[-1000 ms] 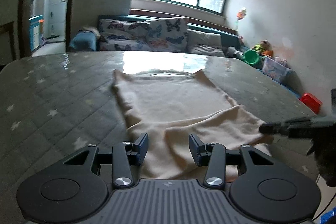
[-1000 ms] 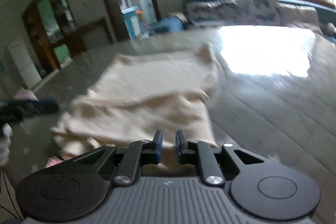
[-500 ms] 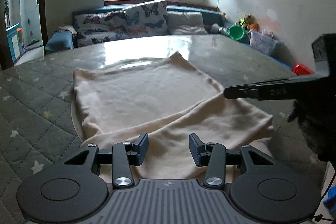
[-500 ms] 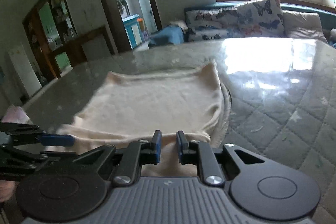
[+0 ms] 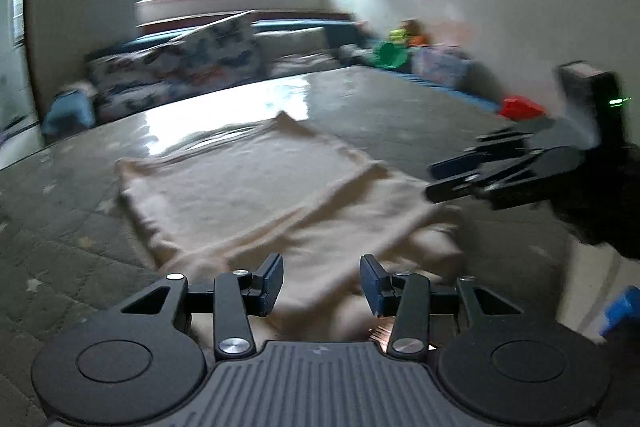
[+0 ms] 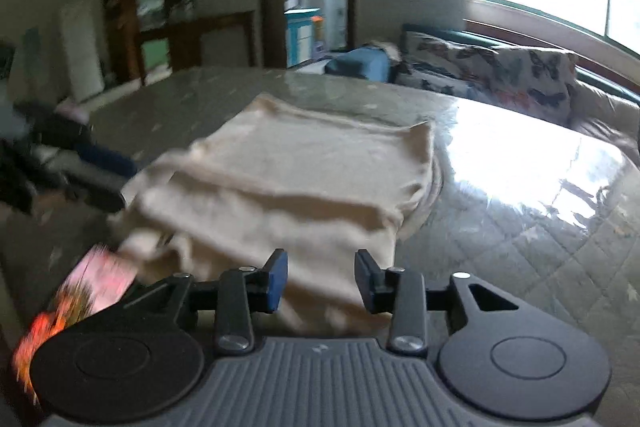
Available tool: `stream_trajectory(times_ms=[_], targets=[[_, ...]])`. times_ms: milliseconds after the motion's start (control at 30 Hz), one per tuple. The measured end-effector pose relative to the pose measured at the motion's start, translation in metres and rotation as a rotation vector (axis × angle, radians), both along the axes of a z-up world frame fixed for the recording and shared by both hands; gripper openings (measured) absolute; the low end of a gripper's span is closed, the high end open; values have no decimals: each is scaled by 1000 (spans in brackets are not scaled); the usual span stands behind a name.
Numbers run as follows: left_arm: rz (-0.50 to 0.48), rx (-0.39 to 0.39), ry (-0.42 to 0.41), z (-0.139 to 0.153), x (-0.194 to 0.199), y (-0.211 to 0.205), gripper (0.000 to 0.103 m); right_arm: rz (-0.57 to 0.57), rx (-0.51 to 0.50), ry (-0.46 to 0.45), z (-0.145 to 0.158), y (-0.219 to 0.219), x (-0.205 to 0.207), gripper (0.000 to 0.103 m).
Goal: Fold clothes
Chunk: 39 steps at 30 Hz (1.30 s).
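A cream garment [image 5: 260, 187] lies flat on the grey quilted surface [image 5: 72, 227], its near part folded over the rest in a thicker layer [image 6: 280, 211]. My left gripper [image 5: 322, 281] stands open just above the garment's near edge, with nothing between its fingers. My right gripper [image 6: 320, 279] is open too, over the folded near edge, and holds no cloth. In the left wrist view the right gripper [image 5: 460, 179] hovers by the garment's right corner. The left gripper [image 6: 92, 171] shows in the right wrist view at the garment's left corner. Both views are motion-blurred.
A sofa with butterfly cushions [image 6: 500, 75] runs along the far side under the window. A green bucket [image 5: 390, 55], toy boxes and a red box [image 5: 520, 107] sit along the right wall. A pink-orange object [image 6: 92, 283] lies below the surface's near edge.
My right gripper, shut half a second ago, is open now. Both grippers have swung sideways, and the garment's near layer lies dropped over the rest.
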<state>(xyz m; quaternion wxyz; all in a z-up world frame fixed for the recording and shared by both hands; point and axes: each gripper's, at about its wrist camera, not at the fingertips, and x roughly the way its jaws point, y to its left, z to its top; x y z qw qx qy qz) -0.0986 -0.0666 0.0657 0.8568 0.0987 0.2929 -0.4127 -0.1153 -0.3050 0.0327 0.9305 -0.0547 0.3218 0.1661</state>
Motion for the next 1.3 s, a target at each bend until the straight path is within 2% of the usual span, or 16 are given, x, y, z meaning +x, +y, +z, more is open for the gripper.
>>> stream_trajectory(times_ms=[33, 167, 367, 400, 433, 467, 533, 633, 767, 867, 933, 1000, 1100, 1133, 1233, 1300], targets=[[-35, -8, 3, 1, -7, 1, 46, 12, -9, 3, -1, 2, -6, 43], [-95, 42, -21, -7, -23, -14, 47, 35, -26, 16, -5, 8, -20, 44], [-90, 111, -18, -25, -20, -32, 44, 77, -75, 15, -13, 18, -27, 45], [-83, 114, -22, -26, -19, -34, 40, 86, -86, 9, -13, 20, -28, 46], [-74, 113, -25, -26, -17, -35, 26, 93, -98, 3, -13, 21, -29, 47], [-62, 108, -24, -26, -14, -35, 18, 103, -114, -6, -13, 22, -30, 50], [-39, 93, -21, -24, -9, -34, 11, 121, -148, -25, -14, 25, -30, 51], [-11, 66, -34, -16, -2, -30, 8, 156, -208, -54, -18, 32, -30, 57], [20, 21, -53, -2, 11, -26, 8, 203, -278, -113, -25, 43, -25, 58], [36, -6, -49, 3, 23, -24, 8, 214, -281, -139, -28, 50, -15, 57], [39, -19, -38, 4, 30, -22, 8, 205, -252, -130, -29, 51, -5, 48], [44, -27, -28, 2, 33, -18, 9, 196, -189, -101, -27, 50, 7, 22], [52, -23, -28, -1, 31, -7, 13, 169, -97, -74, -18, 43, 23, 17], [55, -18, -31, -2, 29, -2, 17, 160, -71, -71, -14, 40, 29, 16], [64, -3, -42, -5, 24, 11, 41, 144, -13, -56, -3, 32, 40, 16], [70, 7, -49, -7, 20, 19, 44, 138, 4, -49, 1, 30, 46, 16]])
